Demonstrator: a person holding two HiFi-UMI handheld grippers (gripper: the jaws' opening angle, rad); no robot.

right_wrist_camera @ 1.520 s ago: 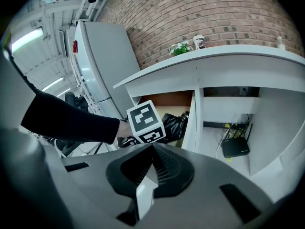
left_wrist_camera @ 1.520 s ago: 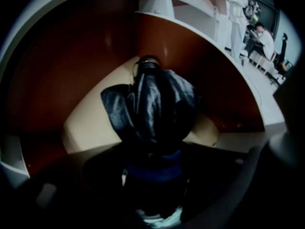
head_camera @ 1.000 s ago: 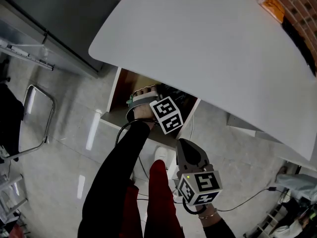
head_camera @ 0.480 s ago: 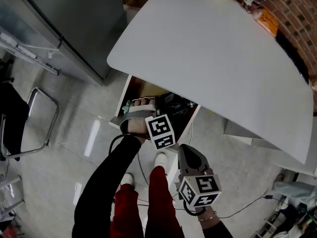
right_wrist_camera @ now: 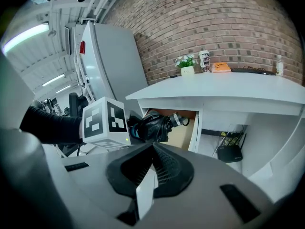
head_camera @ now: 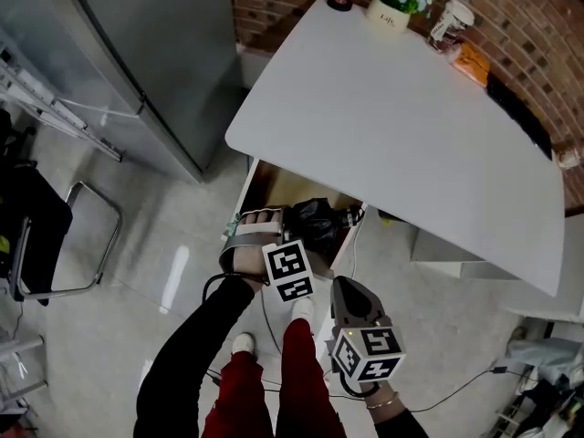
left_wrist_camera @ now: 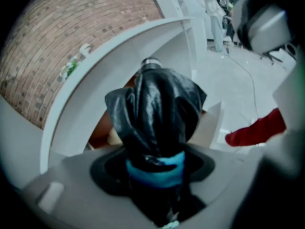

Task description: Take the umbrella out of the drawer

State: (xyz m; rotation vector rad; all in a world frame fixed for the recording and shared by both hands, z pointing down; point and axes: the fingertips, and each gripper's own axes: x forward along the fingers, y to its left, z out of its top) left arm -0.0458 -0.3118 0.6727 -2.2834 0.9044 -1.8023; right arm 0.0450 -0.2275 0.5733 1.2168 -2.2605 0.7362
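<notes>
A folded black umbrella [head_camera: 317,218] [left_wrist_camera: 157,109] sticks out of my left gripper [head_camera: 272,222] [left_wrist_camera: 155,171], whose blue pads [left_wrist_camera: 177,161] press on its bunched fabric. The umbrella hangs just above the front of the open wooden drawer [head_camera: 274,186] [right_wrist_camera: 183,130] under the white desk [head_camera: 401,126]. In the right gripper view the umbrella [right_wrist_camera: 153,125] shows beside the left gripper's marker cube [right_wrist_camera: 105,120]. My right gripper [head_camera: 347,290] [right_wrist_camera: 151,171] hovers nearer the person, right of the left one, jaws together with nothing between them.
A grey fridge [head_camera: 137,44] stands left of the desk, and a metal chair [head_camera: 55,235] further left. A flower pot [head_camera: 394,3] and a cup [head_camera: 452,16] sit at the desk's far edge by the brick wall. A black router [right_wrist_camera: 229,152] lies under the desk.
The left gripper has risen and drawn back from the drawer with the umbrella in it. The right gripper rose a little. The head view now takes in more of the desk and wall.
</notes>
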